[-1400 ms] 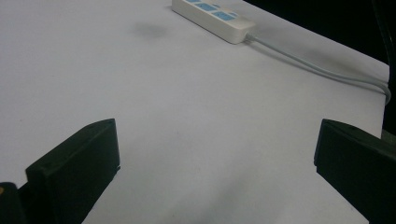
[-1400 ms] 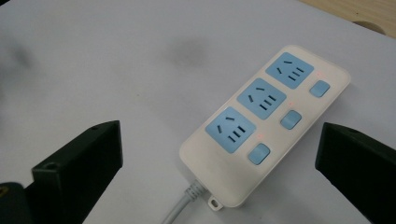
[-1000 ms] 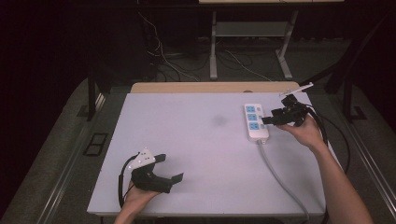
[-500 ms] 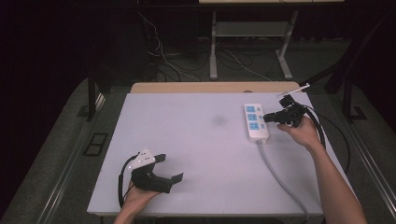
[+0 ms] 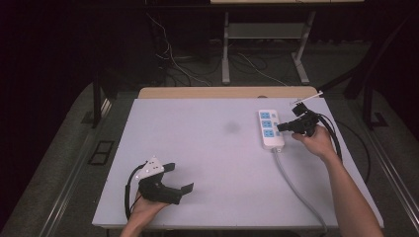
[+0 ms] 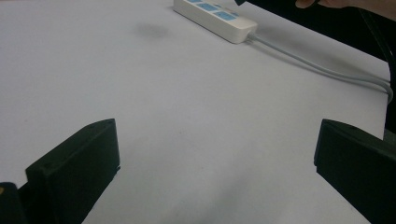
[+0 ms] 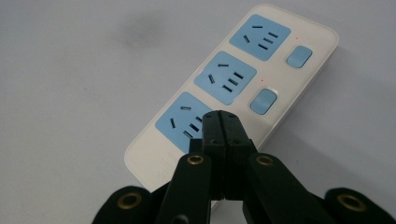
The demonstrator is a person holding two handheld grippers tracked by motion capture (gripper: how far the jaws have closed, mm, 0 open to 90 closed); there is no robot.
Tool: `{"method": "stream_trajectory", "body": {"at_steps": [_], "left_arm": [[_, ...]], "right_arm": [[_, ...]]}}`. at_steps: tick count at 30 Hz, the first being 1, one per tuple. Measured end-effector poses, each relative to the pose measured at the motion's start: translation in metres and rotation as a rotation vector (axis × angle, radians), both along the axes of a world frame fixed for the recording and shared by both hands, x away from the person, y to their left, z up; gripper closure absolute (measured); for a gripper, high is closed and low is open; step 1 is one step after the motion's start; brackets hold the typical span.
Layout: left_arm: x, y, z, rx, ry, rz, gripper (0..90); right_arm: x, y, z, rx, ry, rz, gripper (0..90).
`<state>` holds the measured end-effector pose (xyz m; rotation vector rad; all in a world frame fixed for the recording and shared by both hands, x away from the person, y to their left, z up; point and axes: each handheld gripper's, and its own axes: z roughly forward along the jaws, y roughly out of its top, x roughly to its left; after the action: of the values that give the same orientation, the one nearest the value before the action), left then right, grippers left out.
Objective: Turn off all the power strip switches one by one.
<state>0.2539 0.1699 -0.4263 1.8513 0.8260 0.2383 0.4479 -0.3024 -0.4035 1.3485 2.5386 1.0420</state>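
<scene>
Right tongs (image 7: 223, 122) closed over power strip (image 5: 271, 129); left tongs (image 5: 178, 178) wide, table (image 5: 207, 148) bare between

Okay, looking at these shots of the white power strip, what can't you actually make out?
- White plastic power strip, right gripper view: its third switch sits behind the shut black right gripper, so contact cannot be told.
- Grey cable, high view: runs off the bottom edge, plug unseen.
- Embossed lettering near that strip's end: too faint.

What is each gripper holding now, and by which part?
Nothing is held. The left gripper rests open on the table with only bare surface between its jaws. The right gripper is shut on nothing, above the power strip.
</scene>
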Motion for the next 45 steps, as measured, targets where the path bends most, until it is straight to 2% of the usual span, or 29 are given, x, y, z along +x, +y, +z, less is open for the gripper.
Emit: {"method": "stream_trajectory", "body": {"at_steps": [3,9,13,18,28,31,35,37,41,43,45], "left_arm": [[0.000,0.000,0.000,0.001,0.000,-0.002,0.0],[0.000,0.000,0.000,-0.002,0.000,0.001,0.0],[0.000,0.000,0.000,0.002,0.002,-0.001,0.0],[-0.001,-0.001,-0.001,0.004,0.002,-0.003,0.0],[-0.001,-0.001,-0.001,0.004,0.002,-0.001,0.0],[-0.001,-0.001,-0.001,0.006,0.002,-0.003,0.0],[0.000,-0.001,-0.001,0.008,0.002,-0.001,0.0],[0.000,-0.001,-0.001,0.008,0.004,-0.001,0.0],[-0.001,-0.001,-0.001,0.009,0.003,-0.002,0.0],[-0.001,-0.001,-0.001,0.008,0.001,-0.001,0.0],[-0.001,-0.001,-0.001,0.008,0.001,0.000,0.0]], "right_arm": [[0.000,0.000,-0.002,0.001,-0.002,-0.002,89.8],[0.003,0.001,-0.013,-0.005,0.029,-0.014,89.8],[0.002,-0.001,-0.015,0.021,0.025,-0.025,89.8],[0.001,0.000,-0.015,0.009,0.011,-0.015,89.9],[0.001,-0.004,-0.018,0.039,0.009,-0.014,90.0],[0.001,-0.006,-0.019,0.069,0.022,-0.032,90.0],[0.000,-0.008,-0.021,0.085,0.018,-0.038,90.0],[-0.002,-0.008,-0.021,0.083,0.009,-0.043,90.0],[-0.004,-0.004,-0.020,0.049,-0.011,-0.046,90.0],[-0.004,-0.003,-0.020,0.059,0.012,-0.038,90.0],[-0.006,-0.003,-0.021,0.063,0.009,-0.024,90.0]]}}
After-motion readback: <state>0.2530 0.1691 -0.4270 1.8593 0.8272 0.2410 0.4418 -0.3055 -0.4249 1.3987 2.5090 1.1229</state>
